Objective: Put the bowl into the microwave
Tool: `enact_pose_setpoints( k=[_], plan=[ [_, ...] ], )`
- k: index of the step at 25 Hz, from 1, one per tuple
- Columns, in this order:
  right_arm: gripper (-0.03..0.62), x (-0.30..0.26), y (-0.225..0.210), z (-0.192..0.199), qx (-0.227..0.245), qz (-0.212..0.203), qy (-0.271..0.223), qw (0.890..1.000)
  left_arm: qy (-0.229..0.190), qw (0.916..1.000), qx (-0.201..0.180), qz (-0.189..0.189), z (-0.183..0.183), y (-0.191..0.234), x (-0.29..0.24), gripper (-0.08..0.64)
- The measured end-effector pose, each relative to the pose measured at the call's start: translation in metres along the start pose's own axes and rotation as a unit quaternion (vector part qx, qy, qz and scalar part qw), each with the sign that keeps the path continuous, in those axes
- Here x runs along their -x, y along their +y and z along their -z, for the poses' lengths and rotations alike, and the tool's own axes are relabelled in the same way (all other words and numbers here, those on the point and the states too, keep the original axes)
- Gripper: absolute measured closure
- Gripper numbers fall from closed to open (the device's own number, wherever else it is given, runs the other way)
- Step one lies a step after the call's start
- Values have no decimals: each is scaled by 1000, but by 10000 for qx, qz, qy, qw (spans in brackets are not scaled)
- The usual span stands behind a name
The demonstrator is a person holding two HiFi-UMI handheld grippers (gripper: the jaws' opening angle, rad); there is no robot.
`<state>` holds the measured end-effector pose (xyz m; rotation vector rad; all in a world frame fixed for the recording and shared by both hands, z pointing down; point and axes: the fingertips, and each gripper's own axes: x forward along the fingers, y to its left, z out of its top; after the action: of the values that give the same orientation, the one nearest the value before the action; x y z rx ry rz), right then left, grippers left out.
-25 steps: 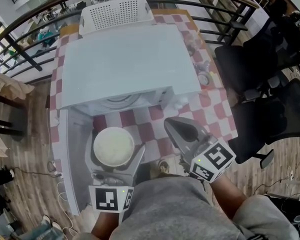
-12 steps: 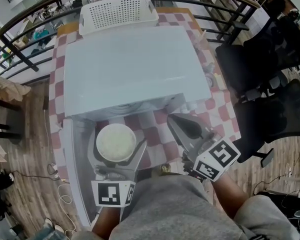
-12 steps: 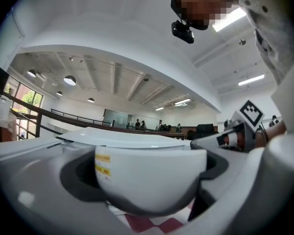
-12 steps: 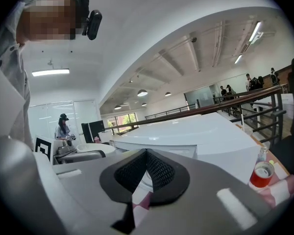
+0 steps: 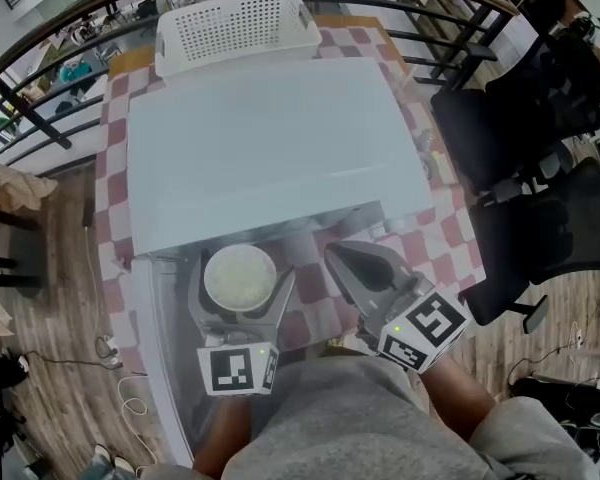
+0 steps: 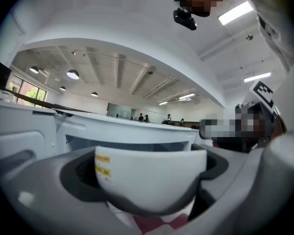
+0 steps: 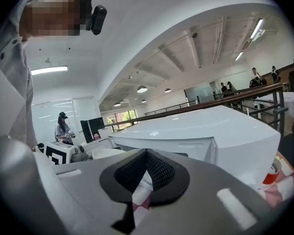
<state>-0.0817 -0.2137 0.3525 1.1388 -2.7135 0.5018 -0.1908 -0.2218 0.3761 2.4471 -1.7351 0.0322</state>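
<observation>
The left gripper [image 5: 240, 280] had carried the round white ceramic bowl [image 6: 152, 177] forward since a second earlier. The bowl had sat out over the red-and-white checked tablecloth [image 5: 450, 250]; now it hung right at the front edge of the big white box-shaped microwave [image 5: 270, 138], whose open cavity lay just beyond the fingertips. The grey fingers [image 6: 34, 190] were clenched on the bowl from either side, with the bowl upright between them and its rim level. The microwave's pale see-through door [image 5: 165, 363] stood swung out on the outer side of the left fingers.

The right gripper [image 5: 336, 255] had barely shifted. Its two fingers were pressed together into a wedge with nothing between them, well to the right of the bowl, and their tips pointed at the microwave's front right corner. A white perforated plastic basket [image 5: 235, 23] sat far beyond both sets of fingers, behind the microwave.

Two small yellow stickers [image 6: 102, 164] were stuck on the bowl's side near the left finger; their print was too small to read. Each gripper's cube [image 5: 238, 370] bore a black-and-white square marker, with no lettering.
</observation>
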Motion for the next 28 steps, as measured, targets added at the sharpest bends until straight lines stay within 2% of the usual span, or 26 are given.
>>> enact_pose_setpoints(
  k=[7, 13, 17, 28],
  plan=[
    [592, -11, 1, 9, -67, 5, 125, 9999, 62, 9999, -82, -127, 23, 14, -21, 20],
    [592, -15, 4, 16, -130, -8, 185, 9997, 468, 9984, -195, -236, 62, 30, -44, 19],
    [592, -15, 4, 18, -165, 29, 176, 9997, 879, 9950, -446, -161, 90, 34, -63, 18],
    [592, -3, 0, 23, -243, 198, 165, 9994, 1485, 9870, -508, -347, 119, 49, -95, 18]
  ],
)
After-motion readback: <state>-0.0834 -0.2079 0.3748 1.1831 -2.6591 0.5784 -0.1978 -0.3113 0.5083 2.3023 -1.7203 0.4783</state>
